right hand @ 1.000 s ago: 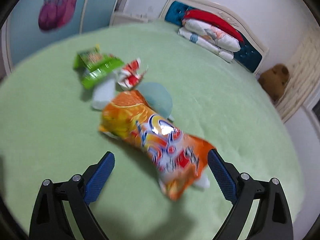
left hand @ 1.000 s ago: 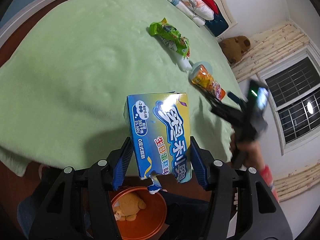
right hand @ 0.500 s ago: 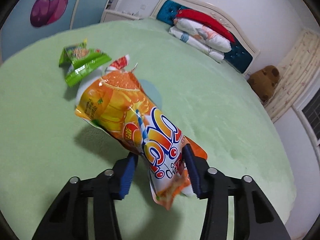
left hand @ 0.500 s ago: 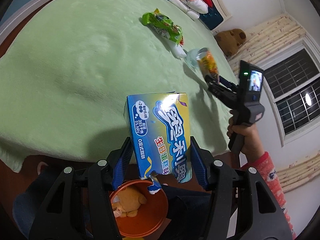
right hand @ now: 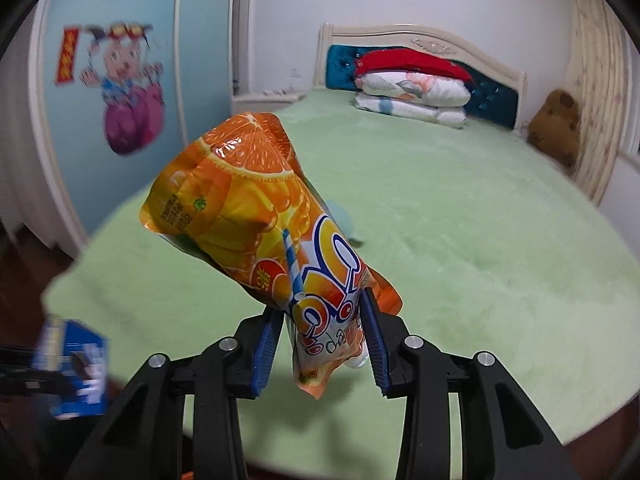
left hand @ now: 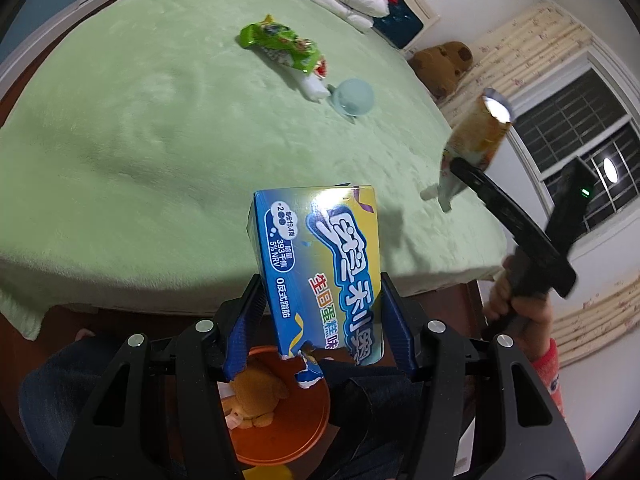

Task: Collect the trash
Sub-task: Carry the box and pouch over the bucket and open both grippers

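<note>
My left gripper is shut on a blue snack box, held upright above an orange bin near the bed's foot. My right gripper holds an orange juice pouch by its lower end, lifted off the green bed; its jaws are still closing and the pads press on the pouch. The left wrist view shows that pouch raised at the right, with a hand on the gripper's handle. A green wrapper and a pale blue bowl lie on the bed.
A brown plush toy sits inside the orange bin. Stacked pillows lean on the headboard and a brown teddy bear sits at the far right corner. A window is beyond the bed's right side.
The right gripper closed on the orange pouch, lifted it off the bed and swung it back toward the bed's foot. The left gripper with the blue box shifted slightly.
</note>
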`<move>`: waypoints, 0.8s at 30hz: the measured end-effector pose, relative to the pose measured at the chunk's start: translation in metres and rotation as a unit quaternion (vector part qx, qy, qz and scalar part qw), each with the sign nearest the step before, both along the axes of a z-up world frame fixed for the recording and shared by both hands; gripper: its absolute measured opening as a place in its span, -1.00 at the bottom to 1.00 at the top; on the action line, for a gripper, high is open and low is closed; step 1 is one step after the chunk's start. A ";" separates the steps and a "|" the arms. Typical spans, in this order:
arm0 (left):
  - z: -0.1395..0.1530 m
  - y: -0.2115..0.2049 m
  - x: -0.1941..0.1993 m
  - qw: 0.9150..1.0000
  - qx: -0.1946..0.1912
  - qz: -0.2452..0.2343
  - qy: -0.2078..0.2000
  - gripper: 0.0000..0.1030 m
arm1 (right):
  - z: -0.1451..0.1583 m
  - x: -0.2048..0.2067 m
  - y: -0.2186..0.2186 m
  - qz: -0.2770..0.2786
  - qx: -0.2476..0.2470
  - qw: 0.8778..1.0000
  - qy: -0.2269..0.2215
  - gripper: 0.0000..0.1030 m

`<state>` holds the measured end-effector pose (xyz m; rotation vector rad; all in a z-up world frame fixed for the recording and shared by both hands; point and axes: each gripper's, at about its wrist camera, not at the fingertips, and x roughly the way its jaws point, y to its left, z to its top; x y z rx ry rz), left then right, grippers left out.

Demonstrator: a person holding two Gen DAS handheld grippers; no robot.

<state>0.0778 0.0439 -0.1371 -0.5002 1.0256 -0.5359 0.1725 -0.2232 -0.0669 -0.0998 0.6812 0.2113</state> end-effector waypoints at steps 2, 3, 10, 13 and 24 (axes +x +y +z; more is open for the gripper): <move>0.003 -0.003 -0.006 1.000 0.005 -0.007 -0.006 0.07 | 0.004 -0.019 -0.002 0.012 0.032 0.999 0.008 -0.24; 0.003 -0.005 -0.011 1.000 0.008 -0.011 -0.008 0.07 | 0.005 -0.033 -0.003 0.020 0.050 0.998 0.013 -0.24; -0.008 -0.025 -0.044 0.997 0.042 -0.063 -0.009 0.07 | -0.023 -0.104 -0.002 0.040 0.117 0.990 0.066 -0.24; -0.026 -0.035 -0.056 0.994 0.059 -0.089 0.004 0.07 | -0.052 -0.127 0.002 0.039 0.130 0.985 0.105 -0.24; -0.144 -0.072 -0.078 0.971 0.153 -0.148 0.105 0.07 | -0.185 -0.167 0.014 -0.021 0.147 0.946 0.288 -0.24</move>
